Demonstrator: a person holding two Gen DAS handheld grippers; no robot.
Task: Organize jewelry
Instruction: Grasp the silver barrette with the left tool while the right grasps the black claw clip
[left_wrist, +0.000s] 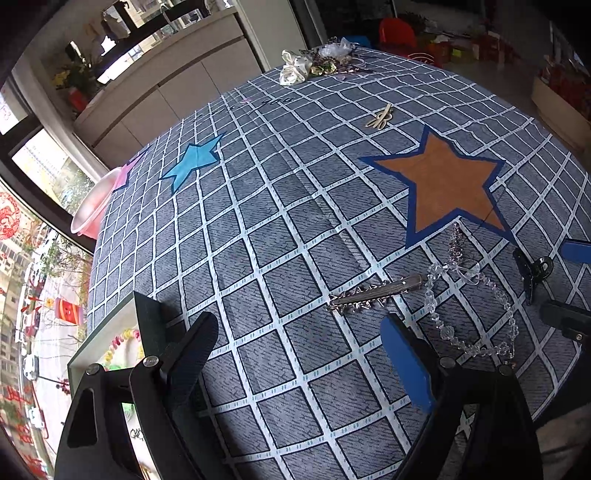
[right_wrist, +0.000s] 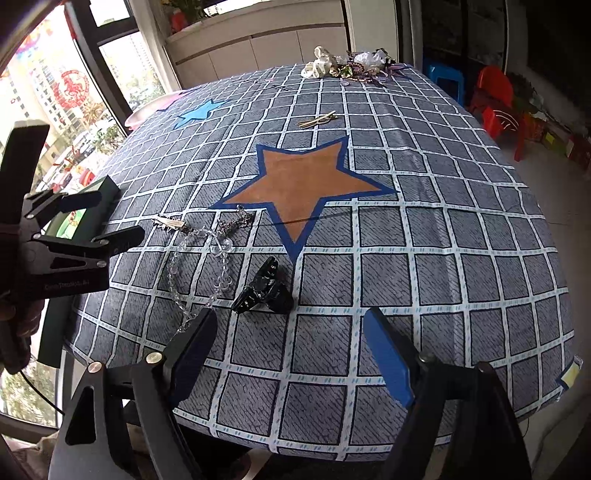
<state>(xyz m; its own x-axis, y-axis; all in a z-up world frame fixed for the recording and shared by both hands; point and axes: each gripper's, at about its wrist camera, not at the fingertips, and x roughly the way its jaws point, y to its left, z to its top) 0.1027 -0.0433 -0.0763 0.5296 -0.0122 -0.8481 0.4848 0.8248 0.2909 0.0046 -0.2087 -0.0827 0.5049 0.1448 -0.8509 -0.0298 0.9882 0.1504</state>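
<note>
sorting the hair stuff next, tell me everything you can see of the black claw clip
The black claw clip is small and glossy, plastic by the look of it, with two toothed jaws meeting at a hinged, rounded grip end. It lies on its side on the checked tablecloth, just below the lower tip of the orange star and right of the clear bead necklace. Nothing grips it. It appears slightly apart from the necklace. The right hand-held gripper is open just short of it.

Grey tablecloth (right_wrist: 424, 236) with white grid; orange star (right_wrist: 303, 188) (blue-edged) mid-table; light-blue star (right_wrist: 197, 110) near the far-left edge; black hair claw (right_wrist: 264, 290).
</note>
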